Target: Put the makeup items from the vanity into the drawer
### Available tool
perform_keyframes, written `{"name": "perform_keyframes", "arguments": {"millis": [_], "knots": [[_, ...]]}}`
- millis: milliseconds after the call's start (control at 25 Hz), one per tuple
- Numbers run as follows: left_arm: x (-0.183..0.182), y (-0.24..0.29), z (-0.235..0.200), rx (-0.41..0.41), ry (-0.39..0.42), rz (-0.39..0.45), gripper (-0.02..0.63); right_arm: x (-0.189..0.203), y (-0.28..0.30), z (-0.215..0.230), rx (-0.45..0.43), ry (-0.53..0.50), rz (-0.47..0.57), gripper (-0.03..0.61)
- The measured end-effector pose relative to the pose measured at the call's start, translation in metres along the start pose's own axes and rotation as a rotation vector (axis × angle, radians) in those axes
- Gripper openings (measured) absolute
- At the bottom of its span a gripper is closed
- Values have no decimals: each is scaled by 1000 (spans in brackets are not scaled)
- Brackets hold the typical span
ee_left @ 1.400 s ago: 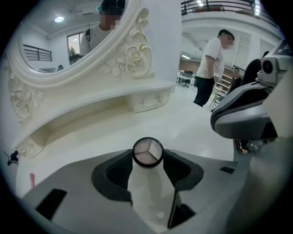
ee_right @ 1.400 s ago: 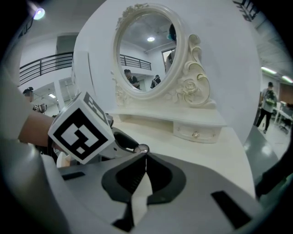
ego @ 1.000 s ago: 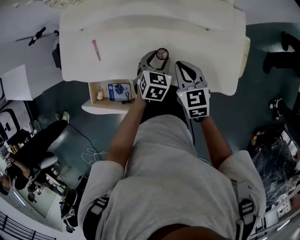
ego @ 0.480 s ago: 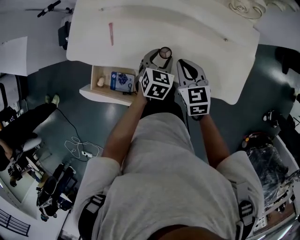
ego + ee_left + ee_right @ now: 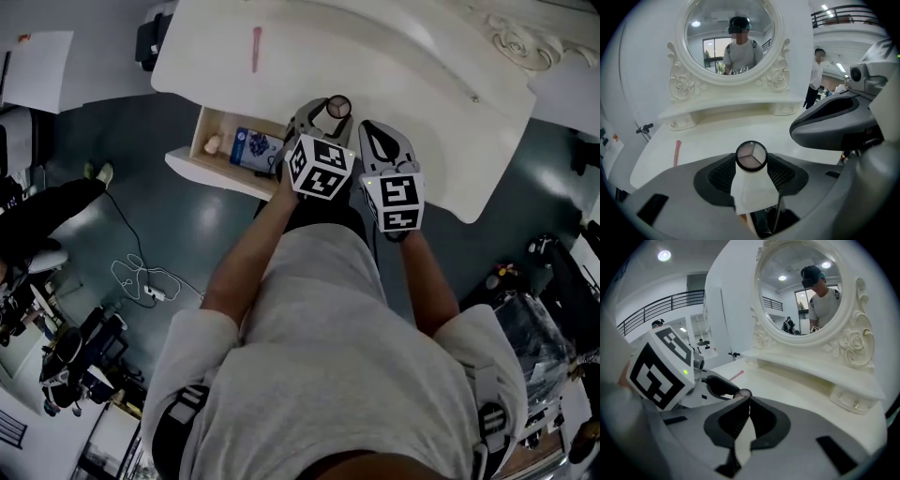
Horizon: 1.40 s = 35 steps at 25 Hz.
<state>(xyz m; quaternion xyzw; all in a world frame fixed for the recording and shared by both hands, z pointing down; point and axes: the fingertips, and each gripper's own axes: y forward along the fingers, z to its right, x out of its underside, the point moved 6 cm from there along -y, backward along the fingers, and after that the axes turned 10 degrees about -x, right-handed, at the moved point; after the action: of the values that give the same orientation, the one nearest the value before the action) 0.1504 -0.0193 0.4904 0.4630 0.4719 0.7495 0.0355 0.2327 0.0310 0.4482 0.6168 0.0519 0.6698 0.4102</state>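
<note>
head: overhead, steeply down | gripper views: low, close, facing mirror (image 5: 729, 42) | shared: vanity top (image 5: 394, 66)

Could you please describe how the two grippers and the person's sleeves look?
The left gripper and the right gripper both have smooth light grey shells, with black ribbed pads inside the jaws. Each carries a white cube printed with black square markers. The person wears a light grey short-sleeved shirt.

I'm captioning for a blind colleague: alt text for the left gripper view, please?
The left gripper holds a round makeup container between its jaws above the white vanity top. A pink stick lies at left; an ornate mirror stands behind.
</note>
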Motion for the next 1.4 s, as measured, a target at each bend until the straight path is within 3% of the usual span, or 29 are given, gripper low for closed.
{"name": "perform_keyframes", "arguments": {"millis": [880,1400], "knots": [[67,-45,-73,-143,-184,-33,210,-21,56,-72,-157,-124,-43,15],[103,-75,-108,-169,-243,-44,210,-32,81,-116,-196,-134,-65,15]]}}
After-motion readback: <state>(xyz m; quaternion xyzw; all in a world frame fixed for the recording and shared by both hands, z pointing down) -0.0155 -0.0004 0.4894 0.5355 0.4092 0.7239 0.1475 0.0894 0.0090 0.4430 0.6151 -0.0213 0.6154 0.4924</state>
